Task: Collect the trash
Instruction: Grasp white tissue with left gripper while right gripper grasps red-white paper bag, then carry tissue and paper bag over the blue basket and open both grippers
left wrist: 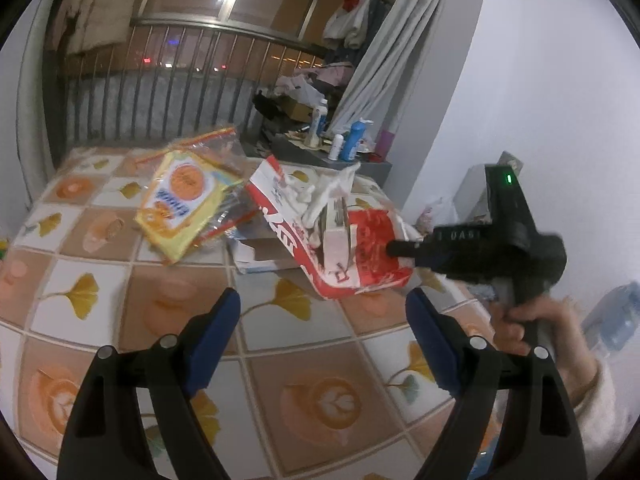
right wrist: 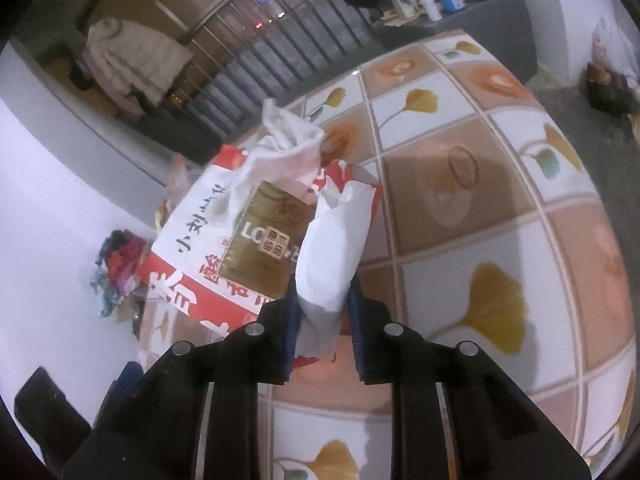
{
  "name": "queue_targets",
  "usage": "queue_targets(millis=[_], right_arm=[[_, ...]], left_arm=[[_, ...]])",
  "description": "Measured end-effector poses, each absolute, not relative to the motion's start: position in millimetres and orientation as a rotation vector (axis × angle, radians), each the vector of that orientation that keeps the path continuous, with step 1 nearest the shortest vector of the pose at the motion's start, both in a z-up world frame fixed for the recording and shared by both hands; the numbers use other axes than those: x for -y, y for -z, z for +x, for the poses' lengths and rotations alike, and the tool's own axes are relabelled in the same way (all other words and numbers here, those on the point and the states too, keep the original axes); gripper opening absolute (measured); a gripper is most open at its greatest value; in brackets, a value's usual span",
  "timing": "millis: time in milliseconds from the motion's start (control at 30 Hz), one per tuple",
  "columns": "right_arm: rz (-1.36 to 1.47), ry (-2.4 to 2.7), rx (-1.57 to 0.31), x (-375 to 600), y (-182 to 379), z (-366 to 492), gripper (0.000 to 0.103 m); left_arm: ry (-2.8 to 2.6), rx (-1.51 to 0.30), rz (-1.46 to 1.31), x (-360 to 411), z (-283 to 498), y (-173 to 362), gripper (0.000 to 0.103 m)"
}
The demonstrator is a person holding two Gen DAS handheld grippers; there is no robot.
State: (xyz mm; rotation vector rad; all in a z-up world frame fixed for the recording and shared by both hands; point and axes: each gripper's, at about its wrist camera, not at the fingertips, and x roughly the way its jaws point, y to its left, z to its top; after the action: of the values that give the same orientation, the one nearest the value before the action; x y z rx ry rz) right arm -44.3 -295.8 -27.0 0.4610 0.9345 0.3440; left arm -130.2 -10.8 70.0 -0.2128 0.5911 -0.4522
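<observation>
Tissue (right wrist: pixel 332 256), white and crumpled, is pinched between the right gripper's (right wrist: pixel 322 340) jaws, its long axis pointing away toward the red-and-white bag (right wrist: pixel 200 280) on the tiled surface (right wrist: pixel 500 220). Left gripper (left wrist: pixel 324 320) hovers with jaws wide, holding nothing.

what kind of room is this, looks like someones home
Probably a lived-in home, at a table by a barred window. The patterned tablecloth, clothes hanging by the window and toiletry bottles on a side shelf suggest it.

From my left camera, the paper bag (left wrist: pixel 352 248) sits on the surface (left wrist: pixel 160 300), with the snack packet (left wrist: pixel 188 200) to its left, a flattened box (left wrist: pixel 260 254) between them, and bottles (left wrist: pixel 352 140) behind.
</observation>
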Motion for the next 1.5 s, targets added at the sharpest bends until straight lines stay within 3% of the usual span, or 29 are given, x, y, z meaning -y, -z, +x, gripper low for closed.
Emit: queue_targets(millis=[67,300,433,667,700,800,867,933,1100,1300,1500], right_arm=[[0.476,-0.354,-0.938,299,28,-52,0.021],[0.477,-0.367,-0.921,303,19,-83,0.021],[0.499,-0.36,-0.897,313,22,-109,0.022],[0.549,-0.412,-0.914,318,27,-122,0.026],[0.55,-0.426,-0.912,316,26,-120,0.031],[0.472,-0.446,-0.928,302,23,-107,0.061],[0.422,-0.451,-0.931,293,27,-100,0.055],[0.392,-0.451,-0.971,289,36,-90,0.02],[0.473,-0.424,-0.961,296,35,-79,0.016],[0.295,-0.378,-0.705,286,-52,-81,0.016],[0.17,-0.363,-0.564,261,-117,-79,0.016]], left_arm=[[0.468,-0.579,-0.226,13,-131,-76,0.077],[0.613,-0.564,-0.24,52,-122,-105,0.073],[0.602,-0.679,-0.186,85,-98,-88,0.058],[0.471,-0.845,-0.097,118,-56,-77,0.058],[0.455,-0.867,-0.077,123,-48,-78,0.058],[0.422,-0.945,-0.021,137,-27,-73,0.052],[0.394,-0.988,-0.02,137,-18,-66,0.019],[0.373,-0.991,-0.037,133,-16,-63,0.01],[0.354,-0.861,-0.101,107,-31,-86,0.008],[0.348,-0.652,-0.233,64,-57,-134,0.008],[0.349,-0.536,-0.33,37,-82,-165,0.008]])
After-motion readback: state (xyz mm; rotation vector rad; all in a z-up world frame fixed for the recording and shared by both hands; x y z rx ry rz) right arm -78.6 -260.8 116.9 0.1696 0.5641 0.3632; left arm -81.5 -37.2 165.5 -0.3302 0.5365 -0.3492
